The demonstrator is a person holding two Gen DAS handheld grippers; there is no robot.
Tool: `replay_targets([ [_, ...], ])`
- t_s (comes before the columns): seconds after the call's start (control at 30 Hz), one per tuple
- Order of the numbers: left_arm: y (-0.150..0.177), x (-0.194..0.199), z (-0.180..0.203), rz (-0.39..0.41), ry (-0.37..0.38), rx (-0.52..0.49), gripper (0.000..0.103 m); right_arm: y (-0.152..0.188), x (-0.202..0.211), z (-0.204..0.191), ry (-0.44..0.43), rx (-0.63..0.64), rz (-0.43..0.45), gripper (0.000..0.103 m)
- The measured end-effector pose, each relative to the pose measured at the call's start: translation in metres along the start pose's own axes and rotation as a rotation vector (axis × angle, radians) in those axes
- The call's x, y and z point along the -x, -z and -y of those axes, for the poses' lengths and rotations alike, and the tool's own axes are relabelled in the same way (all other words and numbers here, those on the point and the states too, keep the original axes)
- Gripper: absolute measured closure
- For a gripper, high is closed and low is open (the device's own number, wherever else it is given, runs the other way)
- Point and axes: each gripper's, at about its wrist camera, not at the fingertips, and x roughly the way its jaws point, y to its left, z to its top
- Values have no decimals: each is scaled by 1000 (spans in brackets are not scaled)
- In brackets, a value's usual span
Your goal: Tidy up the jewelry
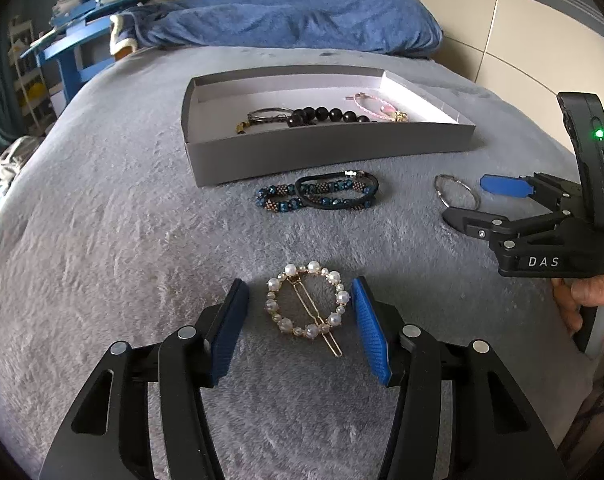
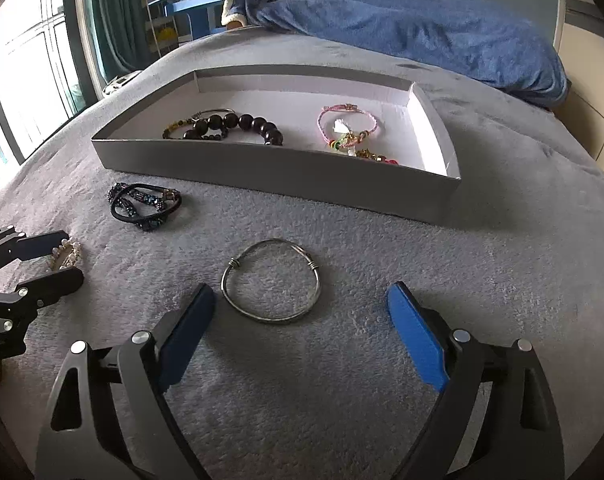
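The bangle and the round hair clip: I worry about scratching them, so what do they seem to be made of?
The bangle looks like bare grey metal: thin wire with coiled wraps and a dull shine. The round hair clip looks like gold-toned metal ringed with glossy white pearl-like beads, probably imitation.

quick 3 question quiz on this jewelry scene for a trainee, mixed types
1. True or false: the pearl hair clip already lies inside the grey box.
2. Which piece lies before the right claw? A) silver bangle B) black bead bracelet C) pink bracelet
3. Fill in: the left claw is ____ around the clip.

Key: 1 false, it lies on the grey blanket; 2 A; 3 open.
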Motion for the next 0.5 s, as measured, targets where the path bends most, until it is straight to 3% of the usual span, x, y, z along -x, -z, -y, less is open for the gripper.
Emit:
replay_targets([
  [0.07,0,0,0,1,-1,-1,49,0,0,0,-1,2,2,17],
  [0.2,0,2,2,12,5,-5,58,2,5,-2,-20,18,27,45],
  [0.27,0,3,2,17,10,-7,61,2,6,-6,-25,34,36,53],
  [0.5,1,5,0,27,23,4,61,3,9,-3,-40,18,56,54],
])
